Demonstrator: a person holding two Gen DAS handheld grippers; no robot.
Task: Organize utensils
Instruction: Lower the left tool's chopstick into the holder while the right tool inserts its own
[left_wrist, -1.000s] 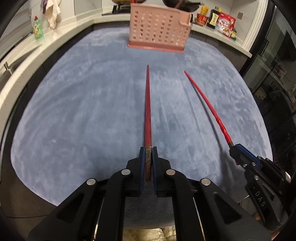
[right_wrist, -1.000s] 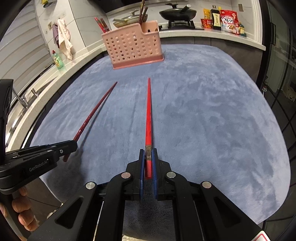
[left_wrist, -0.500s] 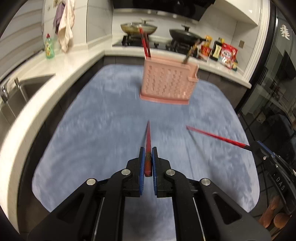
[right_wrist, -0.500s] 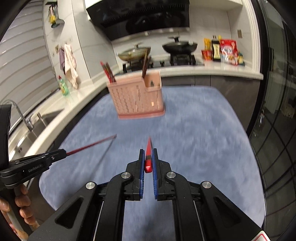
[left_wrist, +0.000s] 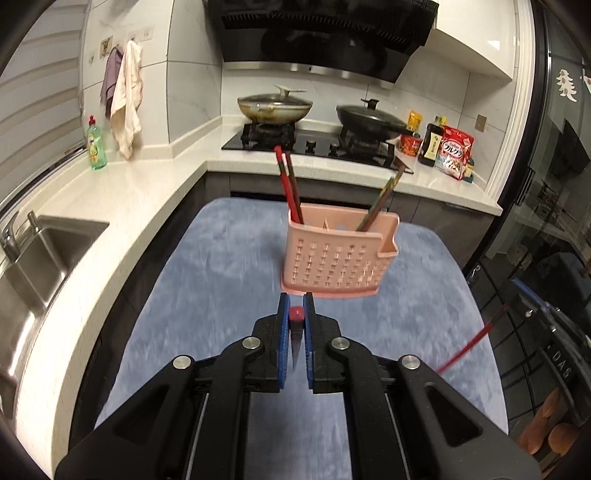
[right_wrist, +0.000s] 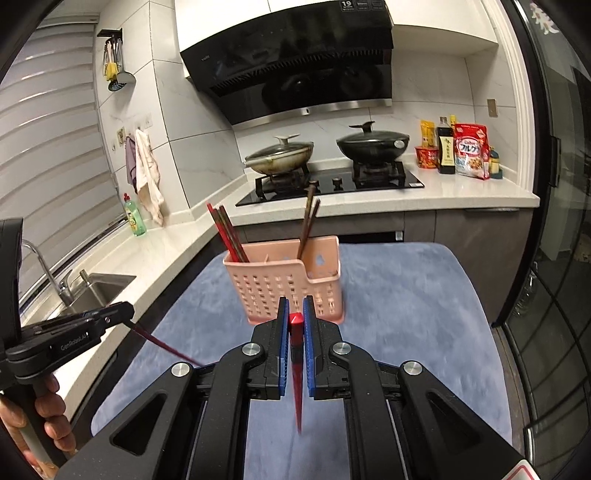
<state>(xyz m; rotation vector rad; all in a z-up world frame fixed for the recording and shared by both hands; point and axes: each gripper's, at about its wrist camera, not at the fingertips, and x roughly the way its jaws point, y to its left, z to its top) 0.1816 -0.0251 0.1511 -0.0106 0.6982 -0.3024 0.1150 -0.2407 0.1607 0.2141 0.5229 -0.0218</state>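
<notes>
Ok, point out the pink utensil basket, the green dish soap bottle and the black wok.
pink utensil basket (left_wrist: 334, 264): left wrist view, perforated front wall.
green dish soap bottle (left_wrist: 96, 147): left wrist view, label.
black wok (right_wrist: 373, 142): right wrist view, lid.

The kitchen is lit softly, with shine on the black hood (right_wrist: 295, 62). The blue mat (left_wrist: 229, 266) below it looks smeared, and the edges bend dark

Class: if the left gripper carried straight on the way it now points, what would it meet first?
Probably the pink utensil basket, dead ahead of the left gripper, which is shut on a red chopstick; depth is unclear.
</notes>
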